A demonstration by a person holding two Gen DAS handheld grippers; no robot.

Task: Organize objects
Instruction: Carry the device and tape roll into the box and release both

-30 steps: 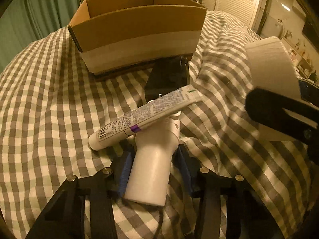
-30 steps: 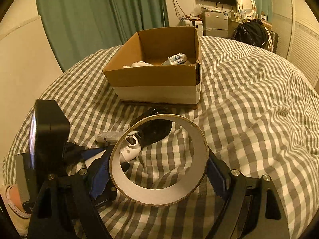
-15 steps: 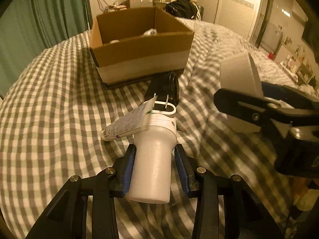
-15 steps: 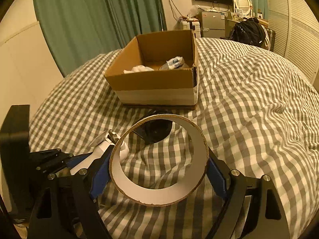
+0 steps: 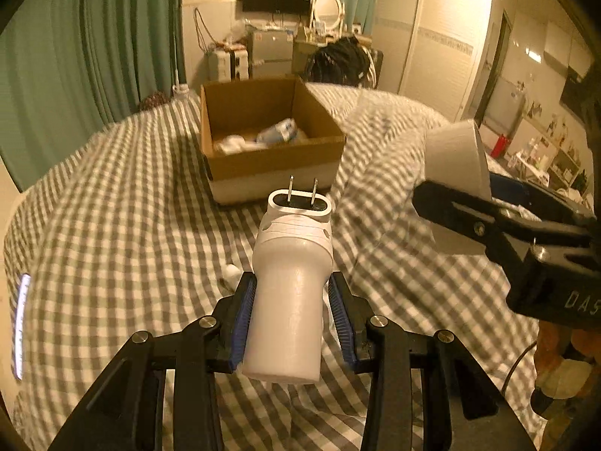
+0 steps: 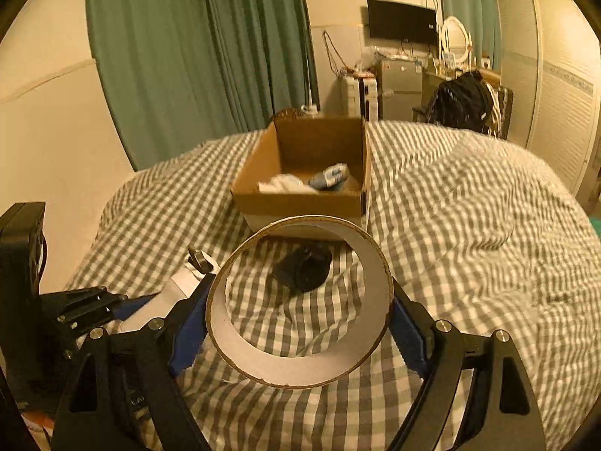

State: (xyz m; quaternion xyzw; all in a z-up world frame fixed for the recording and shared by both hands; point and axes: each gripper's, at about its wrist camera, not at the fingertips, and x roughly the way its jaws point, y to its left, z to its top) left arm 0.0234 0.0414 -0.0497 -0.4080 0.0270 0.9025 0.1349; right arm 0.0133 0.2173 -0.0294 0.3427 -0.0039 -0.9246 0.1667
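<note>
My left gripper (image 5: 291, 315) is shut on a white plug-in device (image 5: 289, 285) with two metal prongs, held above the checked bedspread and pointing at the open cardboard box (image 5: 274, 173). The device also shows in the right wrist view (image 6: 180, 282). My right gripper (image 6: 298, 323) is shut on a white tape roll (image 6: 300, 360), held in the air; the roll also shows at the right of the left wrist view (image 5: 456, 173). The box (image 6: 300, 203) holds a few white and blue items. A black object (image 6: 304, 270) lies on the bed in front of the box, seen through the roll.
The checked bedspread (image 5: 112, 225) covers the whole bed. A small white tube end (image 5: 231, 272) lies on the bed just left of the held device. Green curtains (image 6: 195, 56), a fridge, a TV and a wardrobe stand behind the bed.
My left gripper has lifted the white device off the bed, leaving the tube behind. My right gripper has risen with the tape roll. Both views now look down into the box.
</note>
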